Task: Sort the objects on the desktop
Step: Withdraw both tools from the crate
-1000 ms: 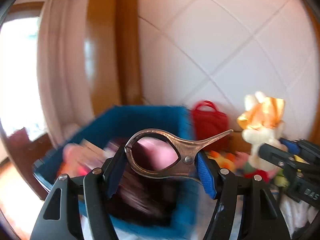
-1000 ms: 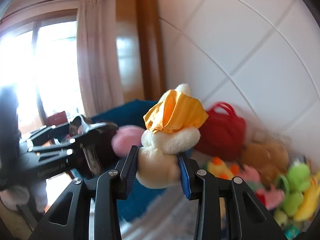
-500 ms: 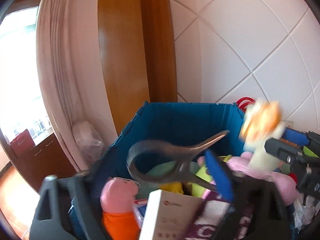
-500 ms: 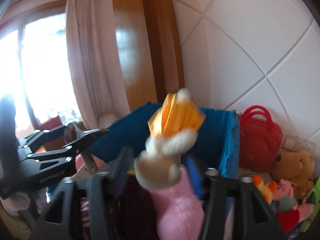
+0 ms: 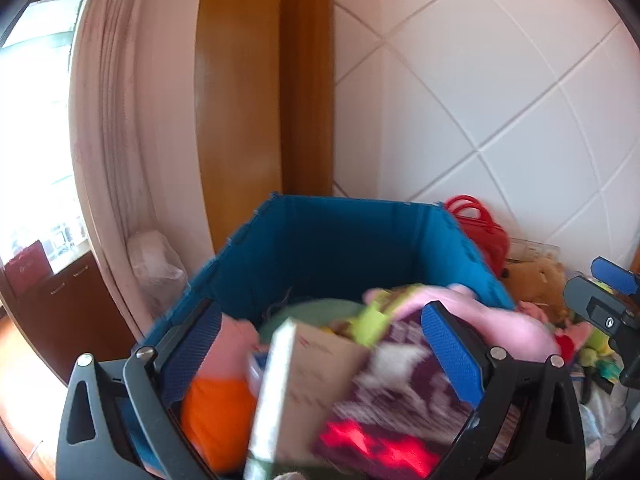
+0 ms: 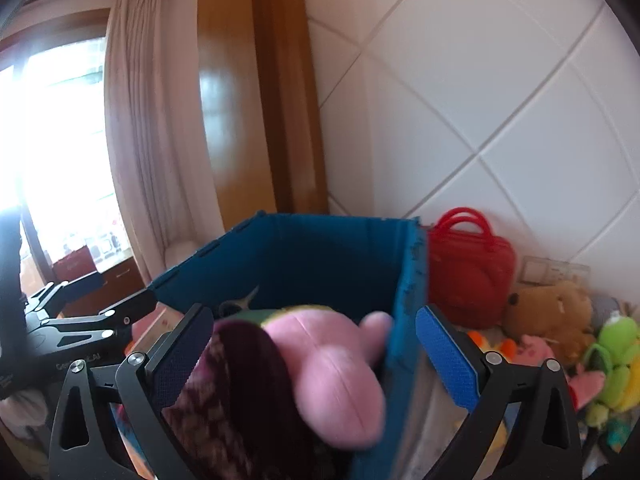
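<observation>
Release on both sides: my left gripper point(image 5: 320, 312) had the scissors point(image 6: 240, 302) a second ago and now stands wide open with nothing held, and the scissors lie in the bin point(image 5: 340, 248) by its far wall. My right gripper point(image 6: 314, 314) had the bunny, and its jaws are opening now over the bin's right wall with only the pink plush point(image 6: 332, 372) showing between them, ungripped; the bunny I can't find, likely dropped inside. I judge both items sorted, so the next pick comes from the pile point(image 6: 560, 320) on the right.
</observation>
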A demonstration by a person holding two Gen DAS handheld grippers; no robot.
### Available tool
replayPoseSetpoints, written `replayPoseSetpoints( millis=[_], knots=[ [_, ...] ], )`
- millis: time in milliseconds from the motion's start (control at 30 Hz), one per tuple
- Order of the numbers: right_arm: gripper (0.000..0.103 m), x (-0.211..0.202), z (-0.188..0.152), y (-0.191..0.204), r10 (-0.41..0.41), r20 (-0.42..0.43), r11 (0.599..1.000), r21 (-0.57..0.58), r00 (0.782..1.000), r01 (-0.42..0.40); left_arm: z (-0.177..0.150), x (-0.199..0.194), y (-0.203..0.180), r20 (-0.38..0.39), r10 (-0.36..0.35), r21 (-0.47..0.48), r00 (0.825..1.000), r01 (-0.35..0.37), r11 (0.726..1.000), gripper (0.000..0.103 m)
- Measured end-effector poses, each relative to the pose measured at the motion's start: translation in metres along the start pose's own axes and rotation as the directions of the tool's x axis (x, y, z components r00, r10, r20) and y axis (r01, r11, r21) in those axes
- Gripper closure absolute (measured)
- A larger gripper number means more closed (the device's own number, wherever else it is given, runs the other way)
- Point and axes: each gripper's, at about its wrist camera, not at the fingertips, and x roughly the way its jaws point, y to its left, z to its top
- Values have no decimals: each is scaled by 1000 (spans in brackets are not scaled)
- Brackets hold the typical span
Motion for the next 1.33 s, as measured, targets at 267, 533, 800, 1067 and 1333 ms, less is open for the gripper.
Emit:
replayPoseSetpoints(
  millis=[267, 533, 800, 1067, 1333],
  knots=[
    [0, -112, -52, -42, -80, 15, 997, -15, 997, 80, -52, -70, -80, -28, -13, 2, 1000, 13, 1000, 1],
    [0, -212, -116, -100, -157, -17, 988, -1, 987, 157, -107, -148, -158, -42, -48, 12, 998, 49, 999, 1],
    [0, -281, -144, -129, -210, -22, 975, 70, 977, 211, -130, -195, -193, -43, -109, 36, 993, 110, 993, 1],
    [0, -308, -164, -123, -272, -30, 957, 96, 962, 274, -139, -211, -191, -48, -179, 47, 983, 182, 982, 1],
    [0, -308, -178, -120, -296, -66, 945, 122, 953, 302, -149, -208, -187, -75, -189, 79, 979, 195, 978, 1]
  ],
)
